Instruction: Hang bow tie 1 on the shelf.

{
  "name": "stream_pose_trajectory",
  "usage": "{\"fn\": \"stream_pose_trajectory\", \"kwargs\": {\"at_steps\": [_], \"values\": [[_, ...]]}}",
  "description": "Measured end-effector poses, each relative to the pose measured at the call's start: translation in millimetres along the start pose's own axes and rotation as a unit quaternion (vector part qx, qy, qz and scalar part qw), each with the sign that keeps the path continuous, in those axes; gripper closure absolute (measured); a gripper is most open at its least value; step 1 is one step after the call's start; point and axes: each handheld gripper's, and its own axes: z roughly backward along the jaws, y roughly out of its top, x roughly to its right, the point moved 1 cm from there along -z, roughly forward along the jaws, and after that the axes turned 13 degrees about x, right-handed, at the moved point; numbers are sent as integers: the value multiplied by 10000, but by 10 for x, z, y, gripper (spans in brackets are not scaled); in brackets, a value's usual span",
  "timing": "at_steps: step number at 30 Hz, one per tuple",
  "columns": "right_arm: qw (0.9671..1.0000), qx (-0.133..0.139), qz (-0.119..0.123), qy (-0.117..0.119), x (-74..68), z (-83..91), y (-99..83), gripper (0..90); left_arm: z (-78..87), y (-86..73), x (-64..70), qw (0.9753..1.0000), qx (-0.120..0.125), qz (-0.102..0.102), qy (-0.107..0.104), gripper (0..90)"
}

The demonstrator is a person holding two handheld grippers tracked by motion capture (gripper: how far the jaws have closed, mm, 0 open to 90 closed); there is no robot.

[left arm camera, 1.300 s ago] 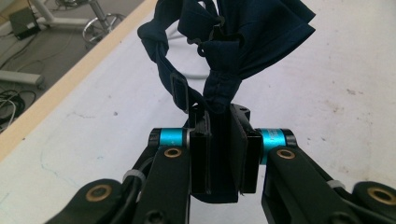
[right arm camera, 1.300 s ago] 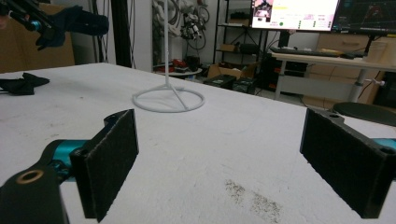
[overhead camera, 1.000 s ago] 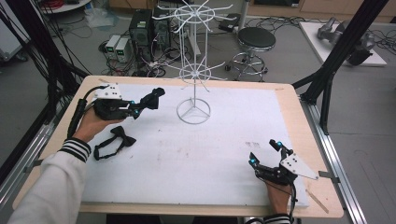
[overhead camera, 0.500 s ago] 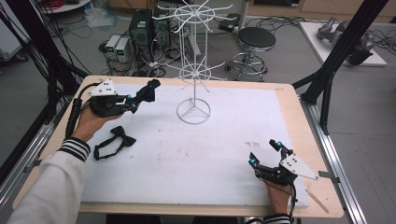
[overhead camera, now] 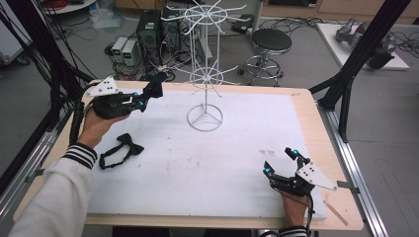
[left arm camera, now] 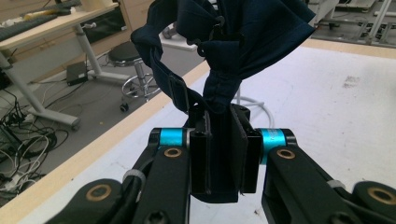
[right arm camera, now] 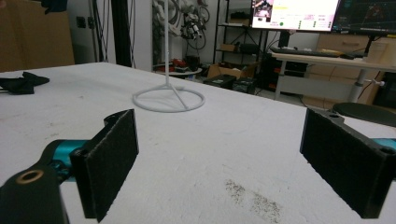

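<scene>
White table mat (overhead camera: 237, 163), cluttered lab floor (overhead camera: 74, 59)

Navy bow tie (left arm camera: 233, 42), black bow tie (overhead camera: 120, 150), white wire stand (overhead camera: 204, 74), black-and-white striped sleeve cuff (overhead camera: 79, 154)

Navy cloth bow tie (left arm camera: 233, 42), white wire rack (overhead camera: 204, 74), matt table (overhead camera: 222, 148)

Lab or robotics workspace: white foam-topped table (overhead camera: 306, 113) as landmark; behind it desktop computers (overhead camera: 148, 34) and floor cables, a stool (overhead camera: 270, 42); black frame struts (overhead camera: 363, 54) beside it; monitors (right arm camera: 299, 14) on desks beyond.
</scene>
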Motion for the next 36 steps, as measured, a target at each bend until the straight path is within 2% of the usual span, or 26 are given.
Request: {"fn": "stream_pose_trajectory", "kwargs": {"at_steps": [6, 18, 28, 36], "values": [[10000, -9, 0, -3, -1, 1, 0, 109, -50, 16, 35, 10000, 20, -31, -60, 791], [10000, -7, 2, -1, -1, 0, 1, 109, -112, 90, 105, 9996, 219, -79, -160, 791], [10000, -9, 9, 1, -1, 1, 0, 109, -261, 81, 195, 9993, 172, -174, -283, 791], [10000, 2, -2, 0, 0, 0, 0, 109, -339, 60, 233, 9993, 100, -221, -299, 791]]}}
